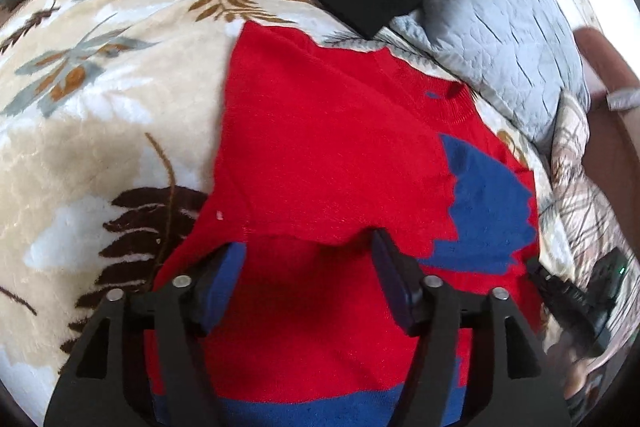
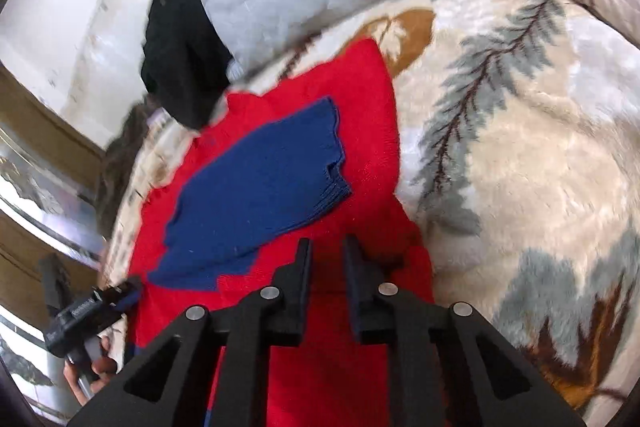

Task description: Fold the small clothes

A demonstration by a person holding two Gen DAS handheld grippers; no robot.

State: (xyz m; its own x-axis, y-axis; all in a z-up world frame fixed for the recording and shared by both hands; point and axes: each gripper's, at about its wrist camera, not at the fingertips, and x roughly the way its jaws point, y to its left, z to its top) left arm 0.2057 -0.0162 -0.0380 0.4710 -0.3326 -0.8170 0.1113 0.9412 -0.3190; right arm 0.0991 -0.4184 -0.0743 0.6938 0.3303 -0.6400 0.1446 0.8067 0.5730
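Two grippers over the red sweater (image 1: 320,147): left gripper (image 1: 308,255) gapes wide, a fold edge at 12 o'clock; right gripper (image 2: 326,251) narrow, gripping nothing.

Nothing legible anywhere: no brand, number or sign to make out in either view. Only one trace of writing: a short line of white lettering (image 2: 82,308) on the black body of the left gripper (image 2: 125,297), at the near left of the right wrist view. Too small and too blurred to read, even letter by letter.
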